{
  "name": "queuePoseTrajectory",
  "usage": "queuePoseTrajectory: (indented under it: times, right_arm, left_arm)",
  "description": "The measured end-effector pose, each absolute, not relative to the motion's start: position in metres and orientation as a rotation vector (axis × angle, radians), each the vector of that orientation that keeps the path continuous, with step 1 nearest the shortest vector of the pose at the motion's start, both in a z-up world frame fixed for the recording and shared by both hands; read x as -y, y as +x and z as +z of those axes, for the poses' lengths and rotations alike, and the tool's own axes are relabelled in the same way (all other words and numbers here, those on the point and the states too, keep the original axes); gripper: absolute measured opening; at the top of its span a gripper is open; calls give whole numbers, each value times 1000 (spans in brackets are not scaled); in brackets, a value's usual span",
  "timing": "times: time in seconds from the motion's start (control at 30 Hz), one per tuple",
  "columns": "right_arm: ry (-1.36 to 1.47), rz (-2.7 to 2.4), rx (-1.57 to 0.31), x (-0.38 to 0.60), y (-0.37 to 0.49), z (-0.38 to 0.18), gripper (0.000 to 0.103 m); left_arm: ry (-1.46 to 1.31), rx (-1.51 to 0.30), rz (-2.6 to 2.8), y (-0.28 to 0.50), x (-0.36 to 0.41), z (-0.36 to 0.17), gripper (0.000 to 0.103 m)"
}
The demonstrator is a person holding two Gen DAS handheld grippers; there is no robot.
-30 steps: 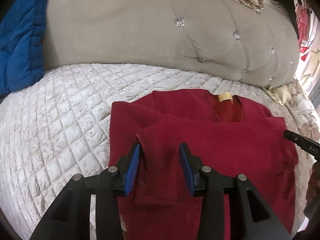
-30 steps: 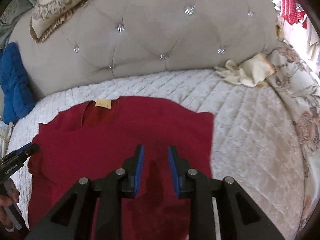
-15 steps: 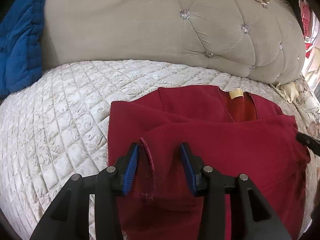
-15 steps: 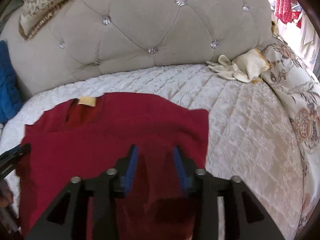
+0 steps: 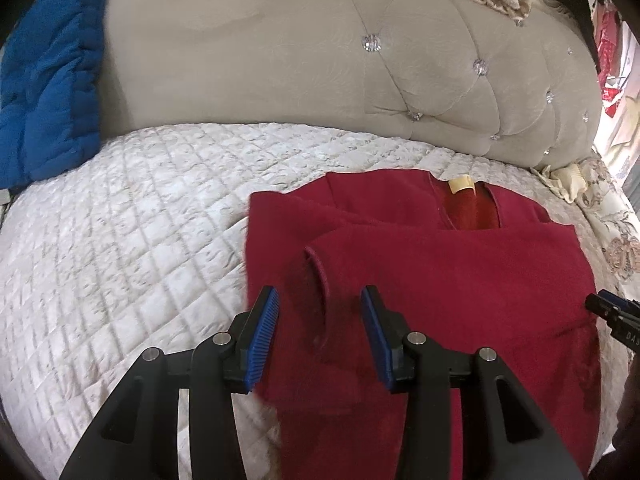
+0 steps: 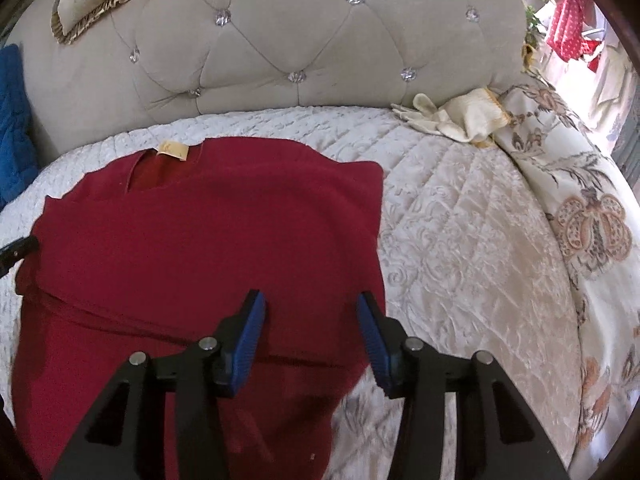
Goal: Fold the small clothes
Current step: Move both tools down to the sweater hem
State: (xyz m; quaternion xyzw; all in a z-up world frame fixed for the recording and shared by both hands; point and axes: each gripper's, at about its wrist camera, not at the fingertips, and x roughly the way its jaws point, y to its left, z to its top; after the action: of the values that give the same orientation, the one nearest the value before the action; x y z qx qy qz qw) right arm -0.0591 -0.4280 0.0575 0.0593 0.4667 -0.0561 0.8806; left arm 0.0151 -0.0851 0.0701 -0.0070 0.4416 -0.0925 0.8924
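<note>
**Inspector A:** Left wrist view. The left gripper (image 5: 320, 312) has its fingers spread wide, nothing between the blue pads (image 5: 262, 340); it stands over the left part of the red garment (image 5: 440, 280), which lies on the quilted bed cover (image 5: 120, 248). A sleeve or flap is folded inward, its curved hem (image 5: 320, 276) lying between the fingers. The tan neck label (image 5: 460, 184) faces the tufted headboard (image 5: 280, 60). A blue quilt (image 5: 44, 80) sits at far left. Only the tip of the right gripper (image 5: 612, 314) enters at the right edge.

**Inspector B:** Right wrist view. The right gripper (image 6: 310, 320) is likewise spread wide and holds nothing, above the garment's (image 6: 200, 248) right edge, one finger over cloth, the other over the bed cover (image 6: 460, 240). Shown here only: a cream glove (image 6: 460, 120) by the headboard (image 6: 320, 32) and a floral cloth (image 6: 580, 220) along the right.

**Inspector A:** Limits?

**Inspector B:** The garment's lower hem is cut off behind the gripper bodies in both views. I cannot tell whether either gripper touches the cloth. The folded hem is not discernible from the right. The left gripper (image 6: 16, 250) is barely a dark tip there.
</note>
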Motion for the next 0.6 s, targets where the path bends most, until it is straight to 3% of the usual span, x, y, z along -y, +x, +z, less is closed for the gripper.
queuePoseTrajectory:
  times: [0.27,0.6]
  right_arm:
    - [161,-111,-995,427,-80,58,51]
    - [312,93,-1075,421,-204,67,66]
  left_arm:
    - [-50,-916,-202,-34,54,88,21]
    - [-69,-928,-300,-128,21,101,21]
